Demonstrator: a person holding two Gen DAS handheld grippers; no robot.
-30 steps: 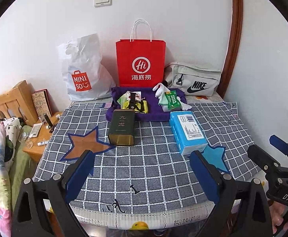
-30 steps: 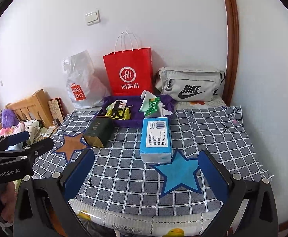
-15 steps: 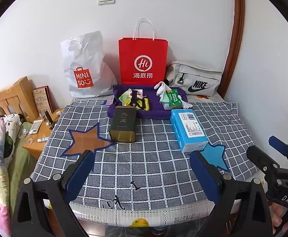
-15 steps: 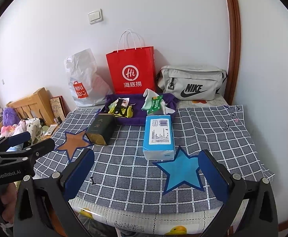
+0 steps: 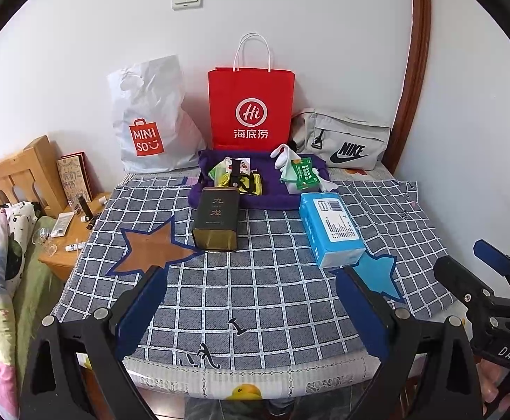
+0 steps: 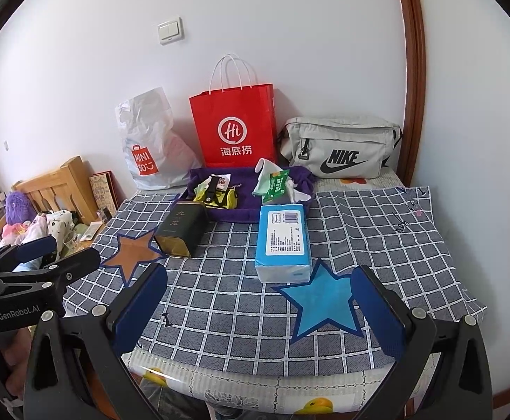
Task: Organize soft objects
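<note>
Both tools, left (image 5: 249,301) and right (image 6: 258,301), spread and empty: blue tissue pack (image 6: 284,241) at 12 o'clock of right tool; advance low, pinch its long sides gently.

Both wrist cameras looked forward along their own blue-padded fingers, from just off the near edge of the checked cloth (image 5: 255,280) toward the white wall. The left wrist view sat left of centre, facing the dark tin (image 5: 216,218) almost head-on, with the right gripper (image 5: 479,262) at its right edge. The right wrist view stood further right, nearer the blue tissue pack (image 6: 283,236), with the left gripper (image 6: 59,252) at its left edge. Both shared the cloth, purple tray (image 6: 248,210), red bag (image 6: 235,129) and grey Nike bag (image 6: 339,152).
</note>
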